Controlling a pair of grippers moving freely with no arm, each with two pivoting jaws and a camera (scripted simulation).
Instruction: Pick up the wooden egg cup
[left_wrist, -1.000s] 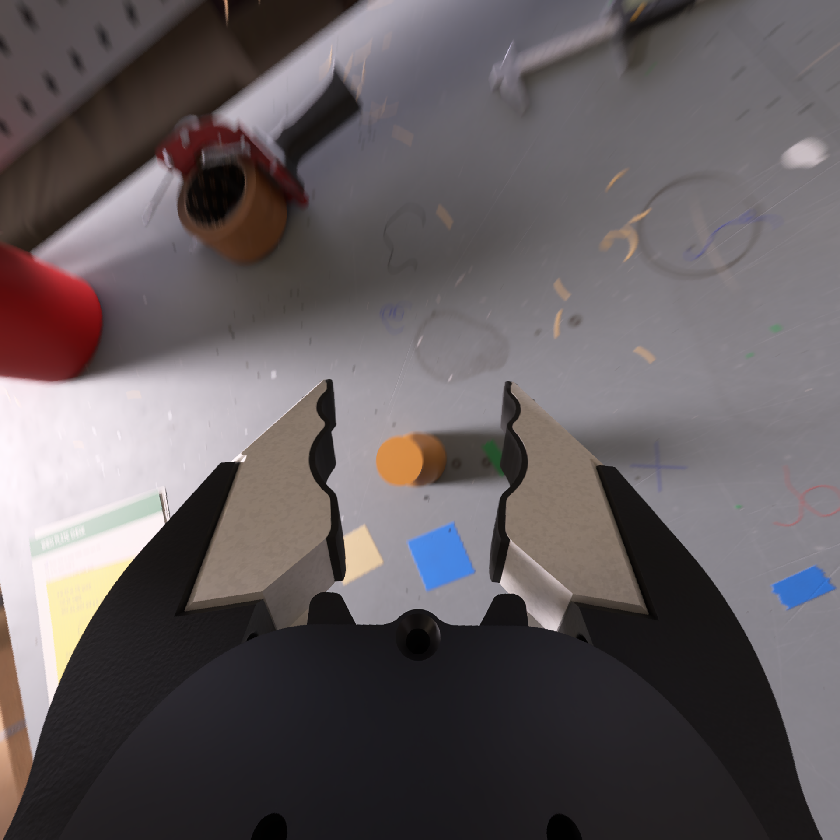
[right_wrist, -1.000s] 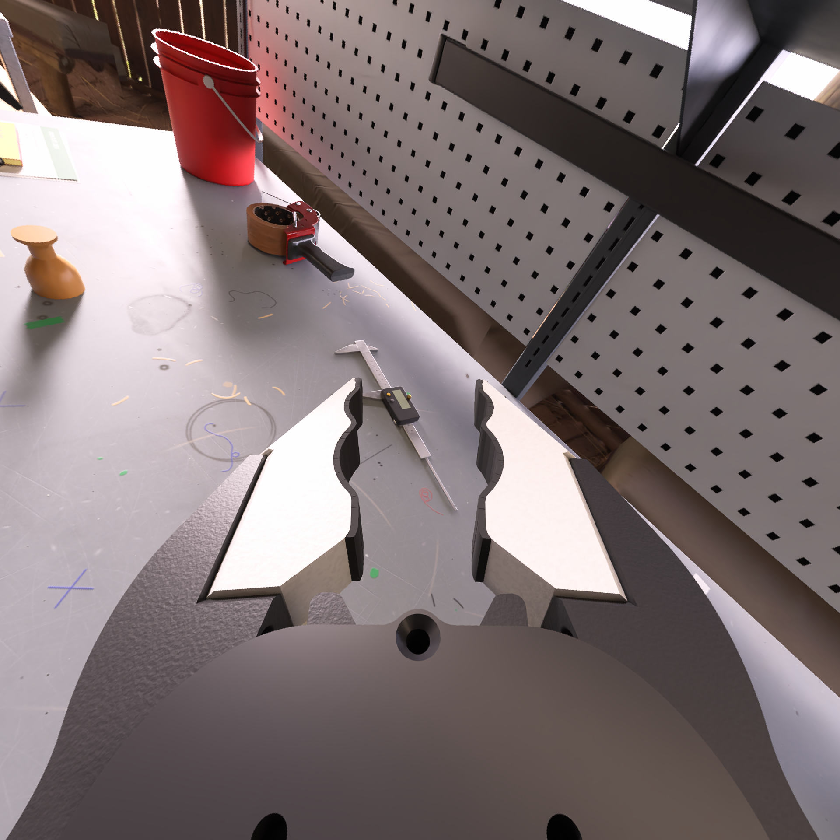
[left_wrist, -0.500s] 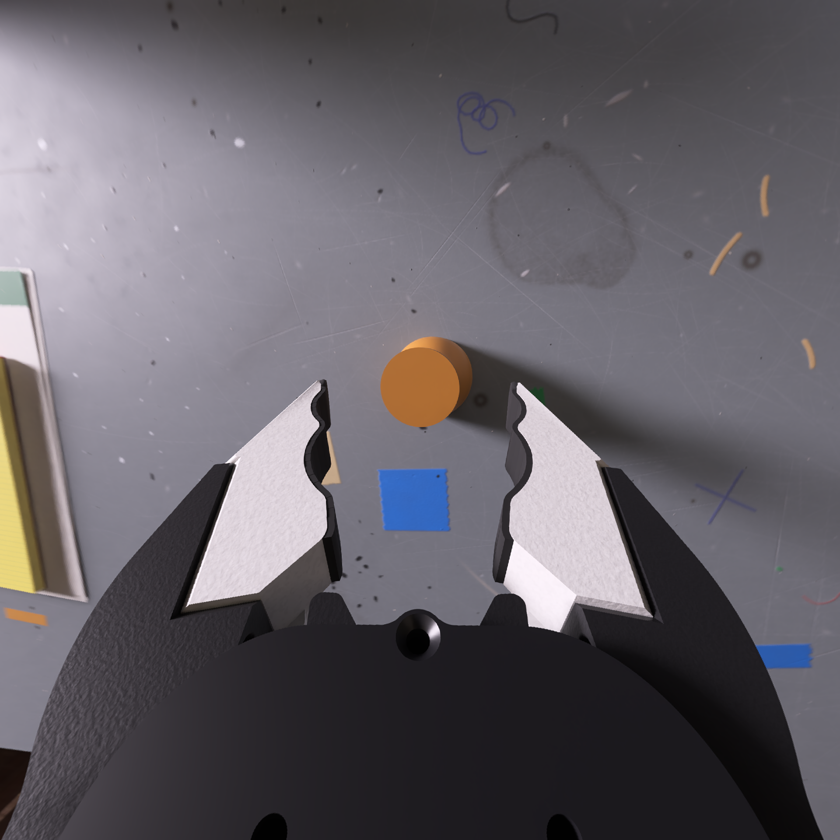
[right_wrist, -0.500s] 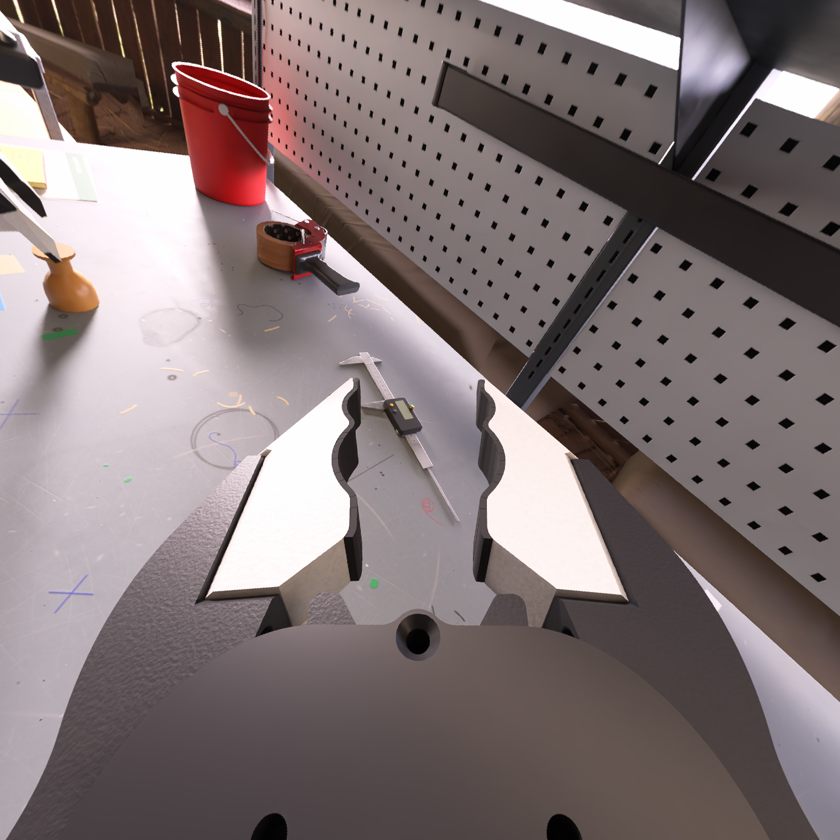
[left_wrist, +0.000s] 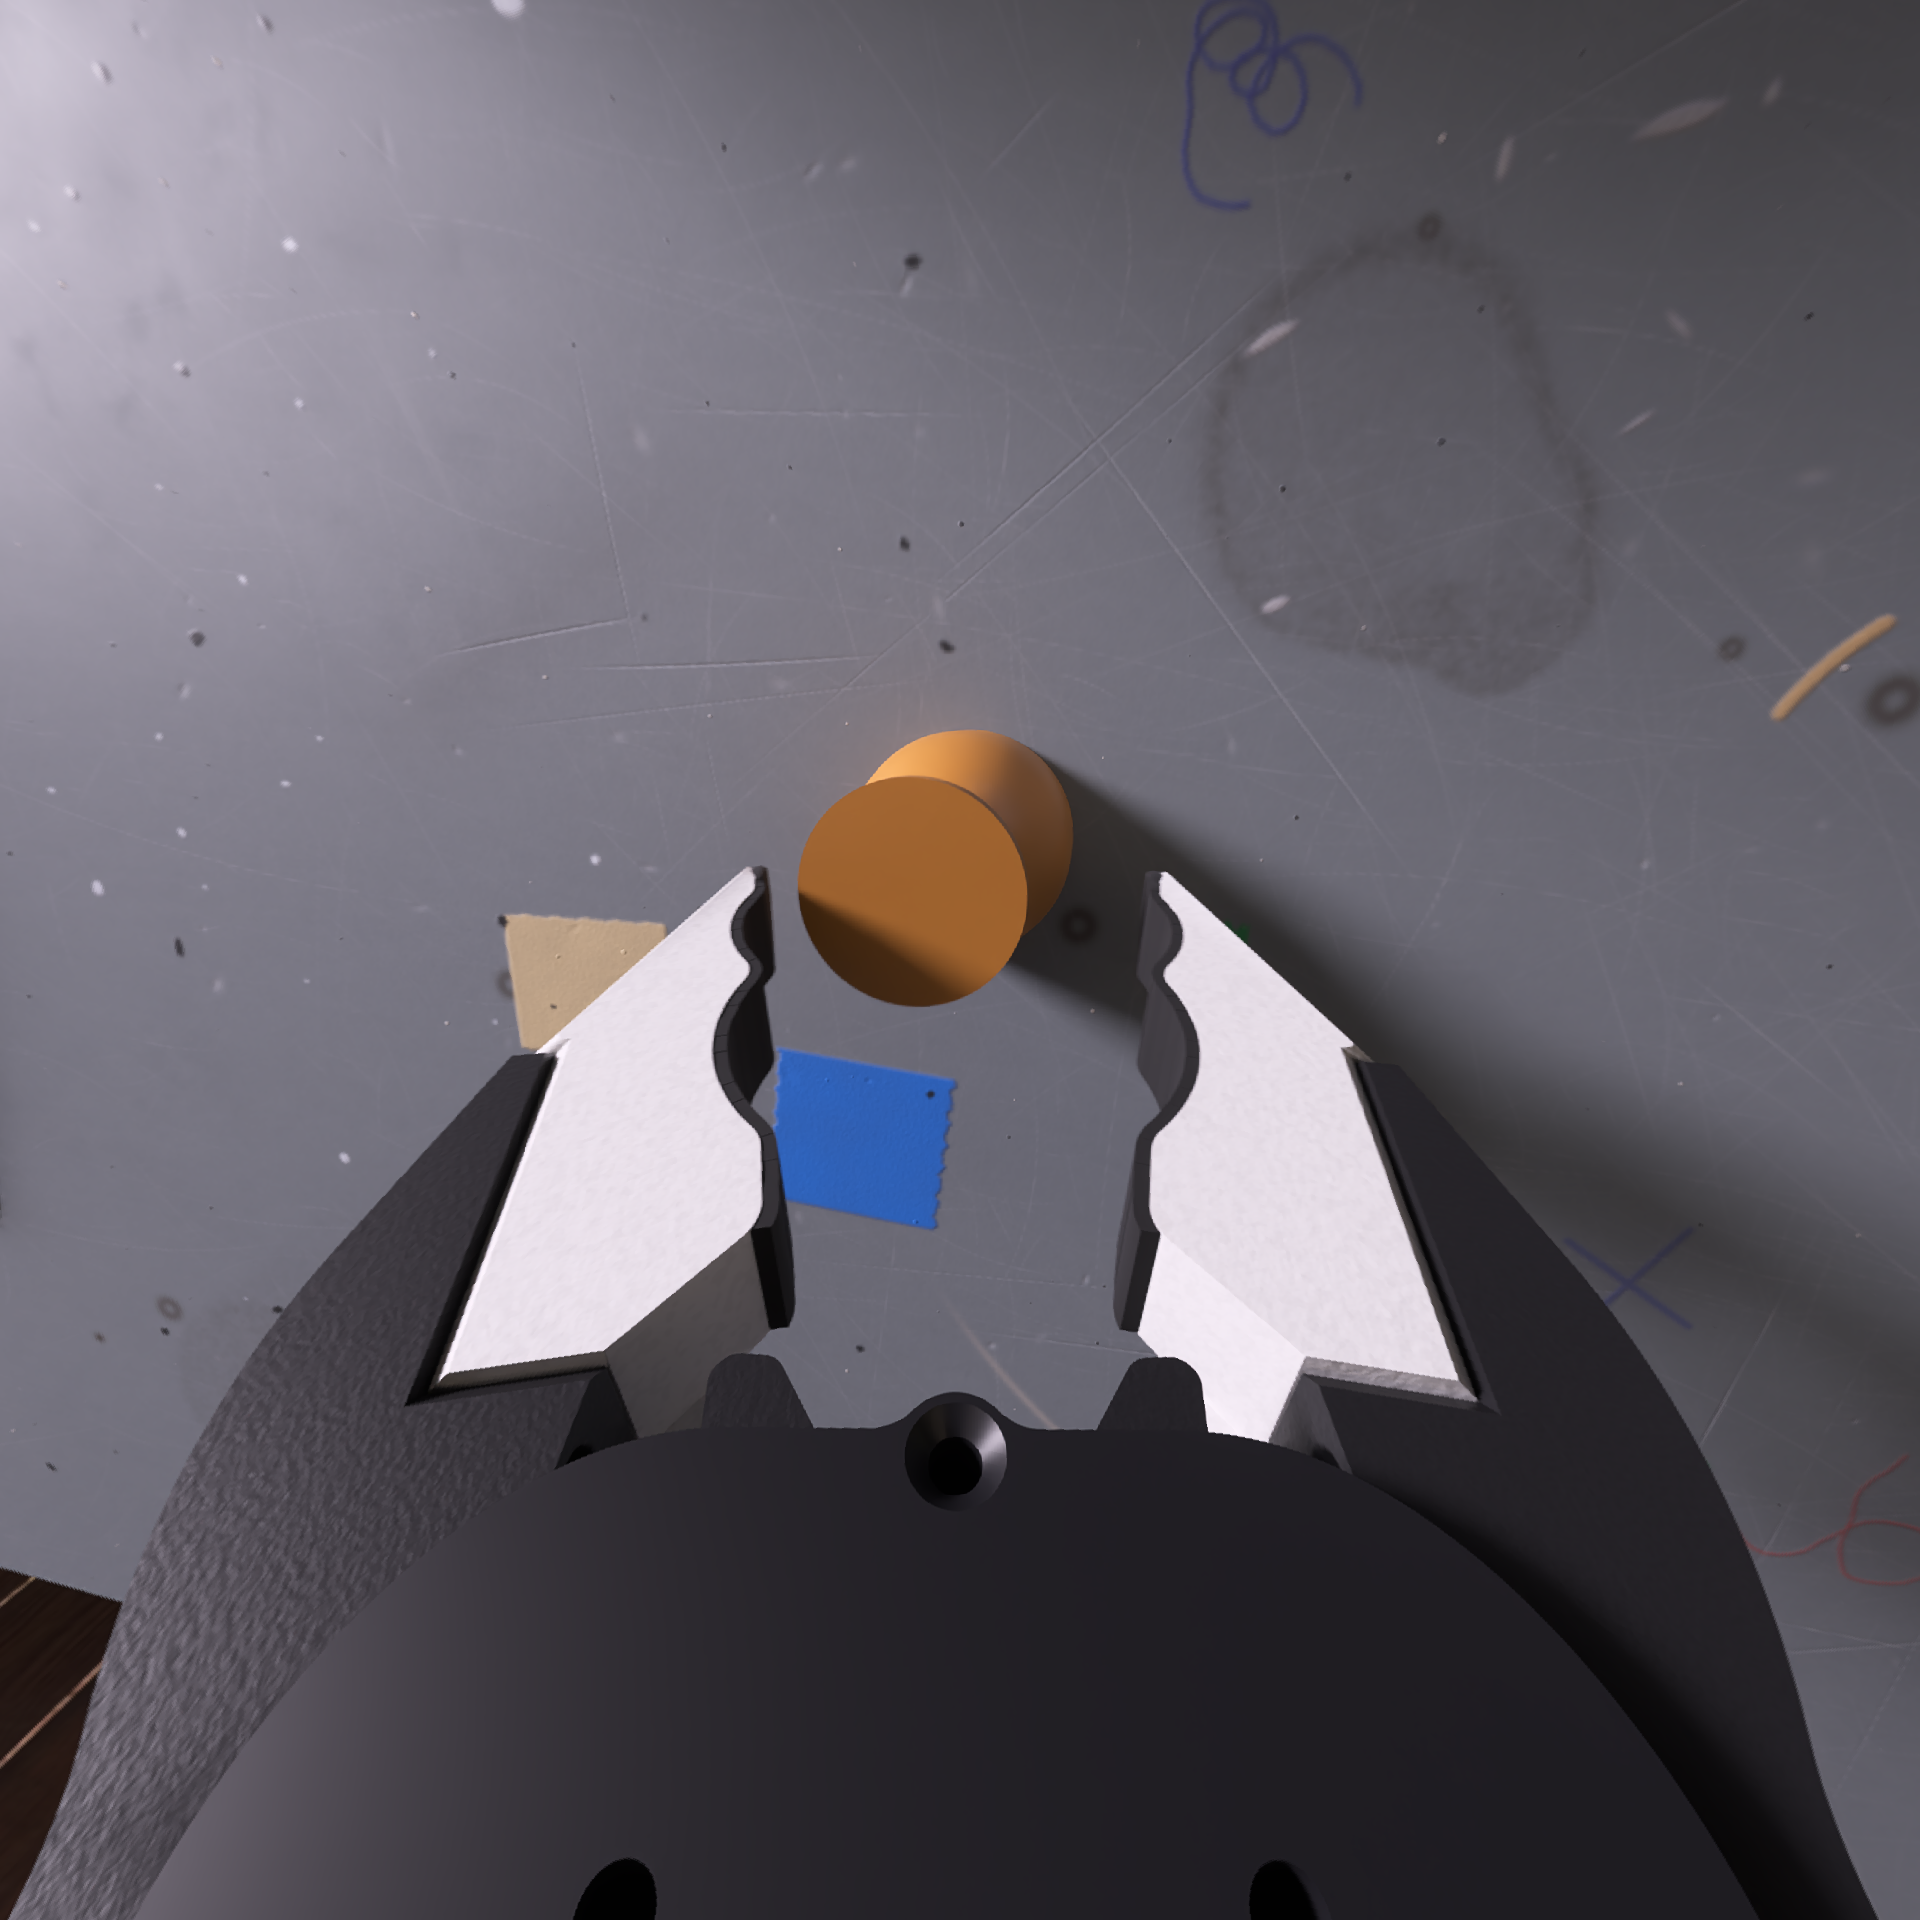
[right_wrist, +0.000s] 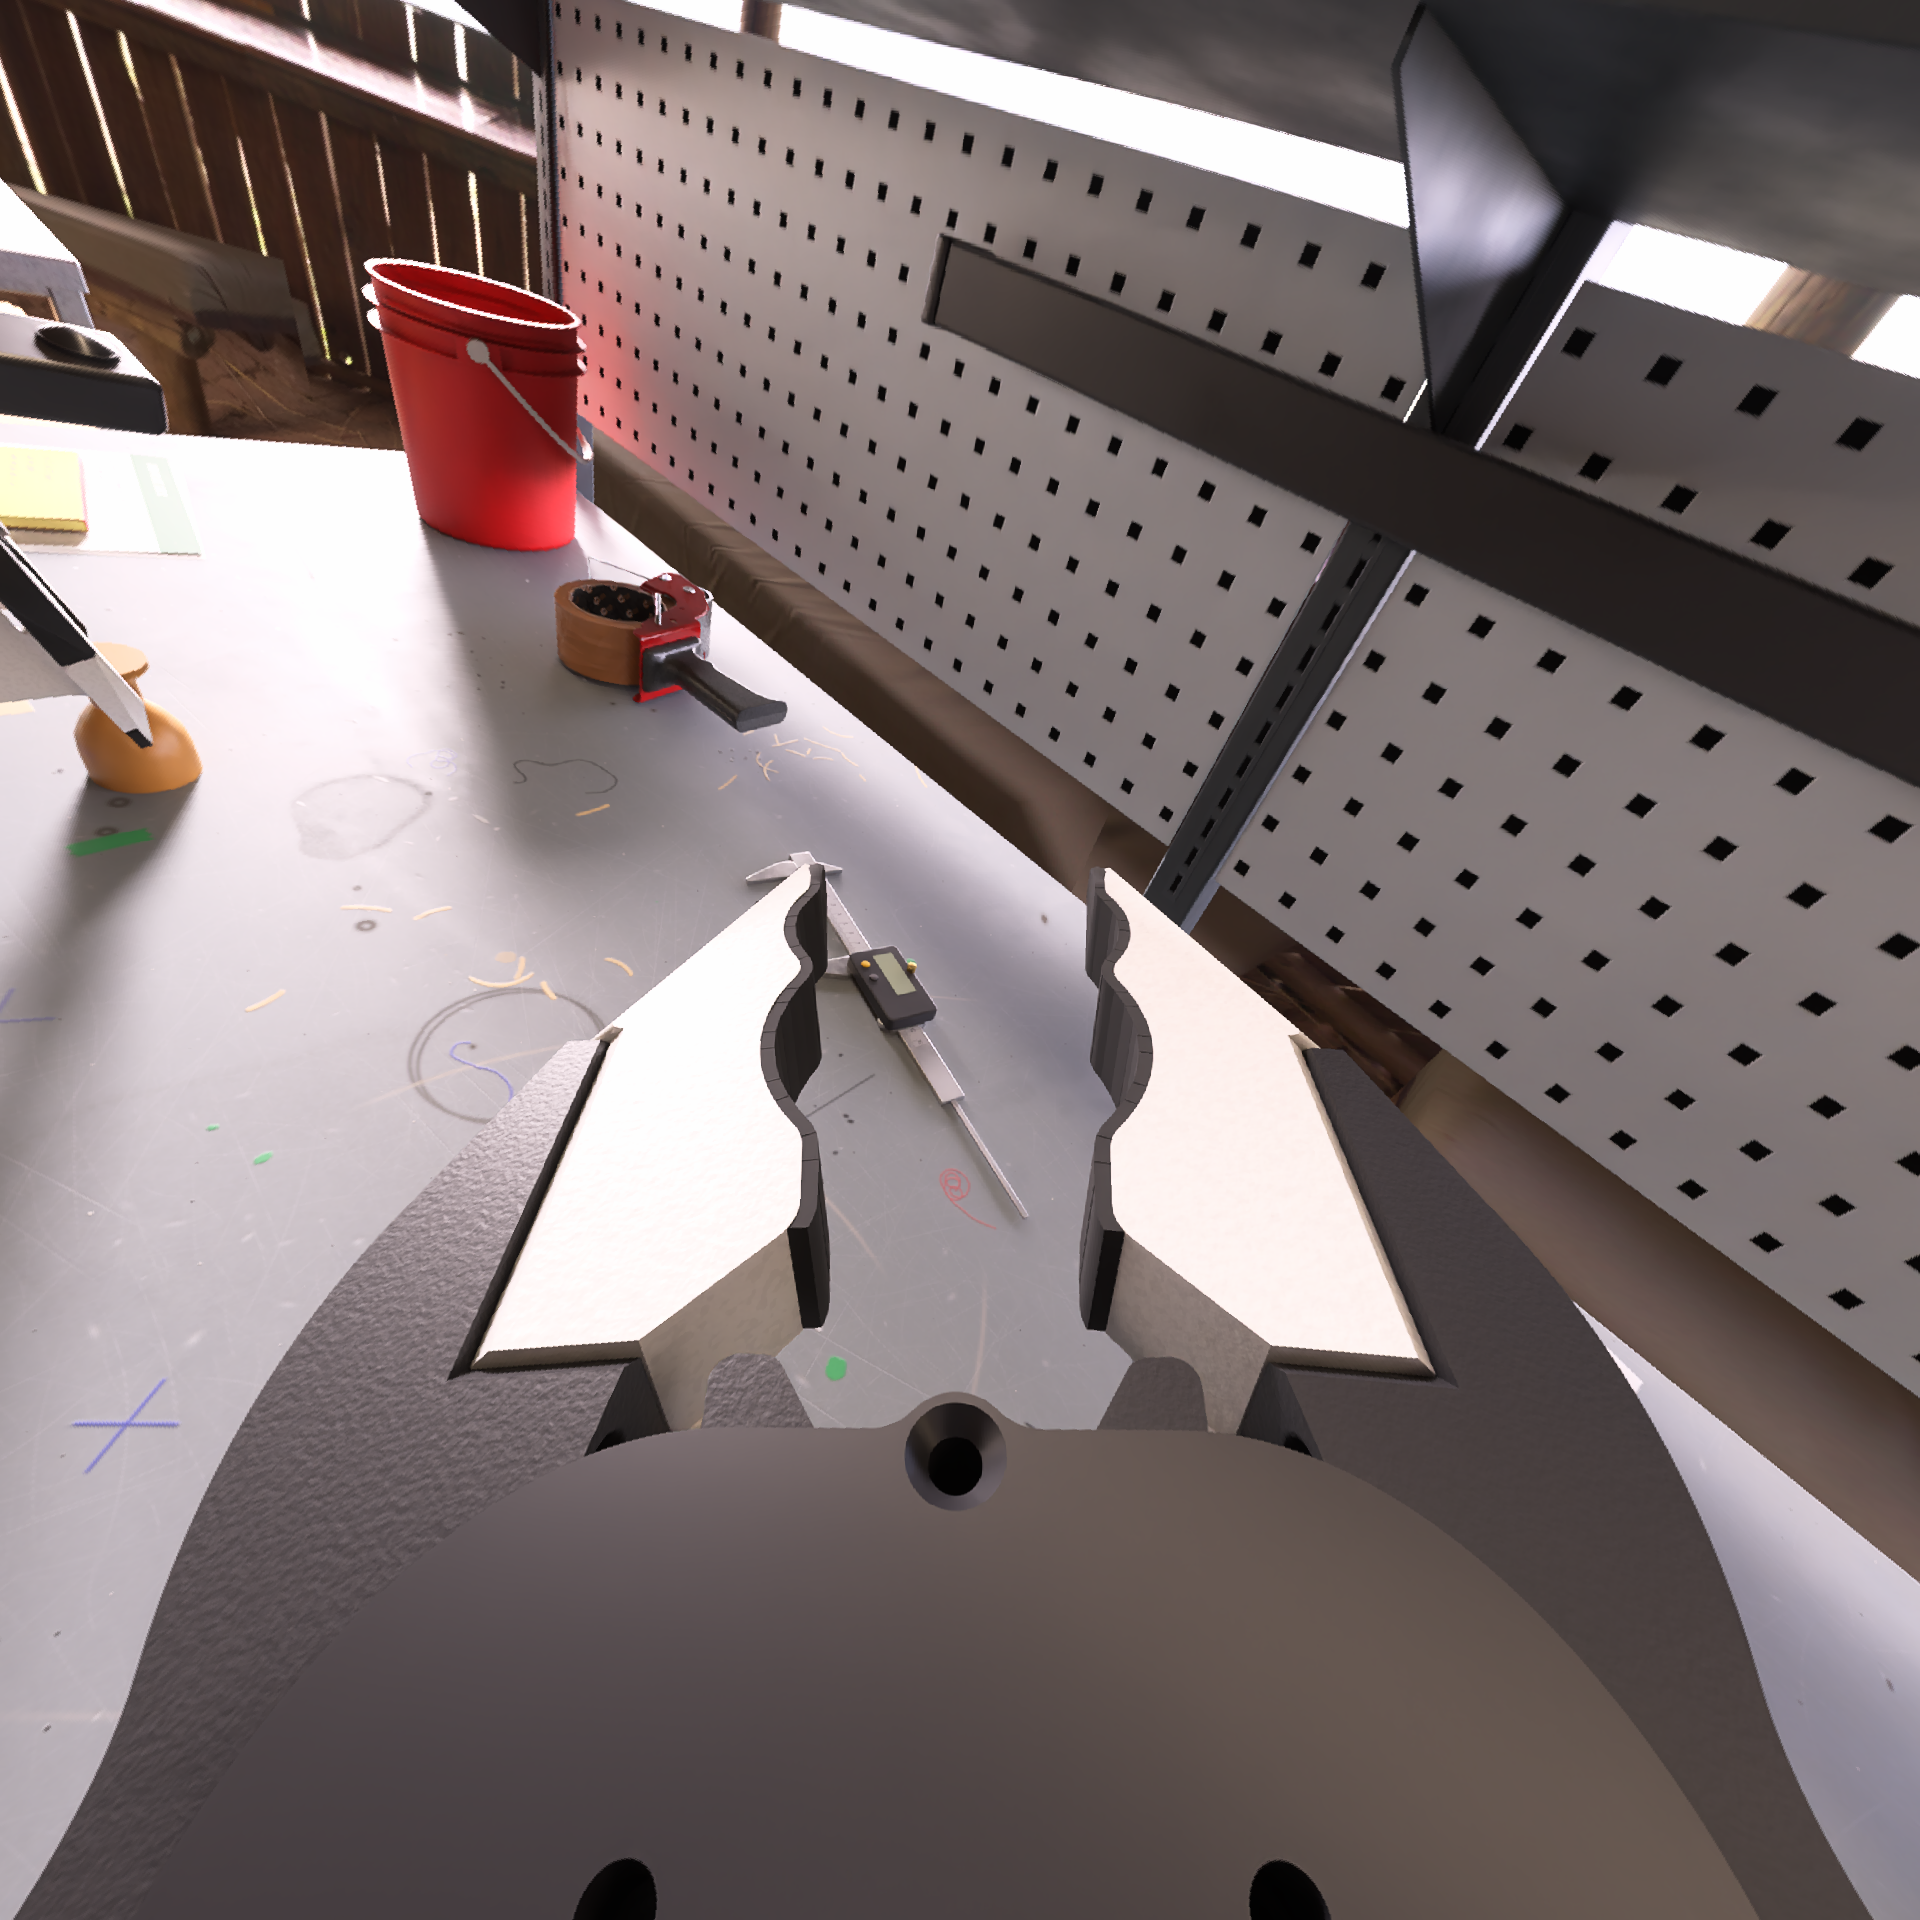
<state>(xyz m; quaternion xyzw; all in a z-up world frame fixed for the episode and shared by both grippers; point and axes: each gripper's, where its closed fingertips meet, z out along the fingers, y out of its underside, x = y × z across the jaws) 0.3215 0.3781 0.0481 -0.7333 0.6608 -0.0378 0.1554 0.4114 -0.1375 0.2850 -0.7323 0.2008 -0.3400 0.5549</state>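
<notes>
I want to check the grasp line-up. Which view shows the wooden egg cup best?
The left wrist view: the wooden egg cup fills the centre, seen from above, just beyond the open left claw. The right wrist view shows it small, far left, partly covered by that claw's finger.

A red bucket (right_wrist: 483, 416) stands at the desk's (right_wrist: 312, 1195) back edge, against the white pegboard (right_wrist: 1039, 468). Just along that edge lies a tape dispenser (right_wrist: 644, 644) with a red frame and black handle. Farther along, near the same edge, a digital caliper (right_wrist: 894, 997) lies flat. A yellow notepad (right_wrist: 42, 494) sits toward the far corner. A blue tape square (left_wrist: 862, 1138) and a tan one (left_wrist: 566, 971) stick to the grey surface.
</notes>
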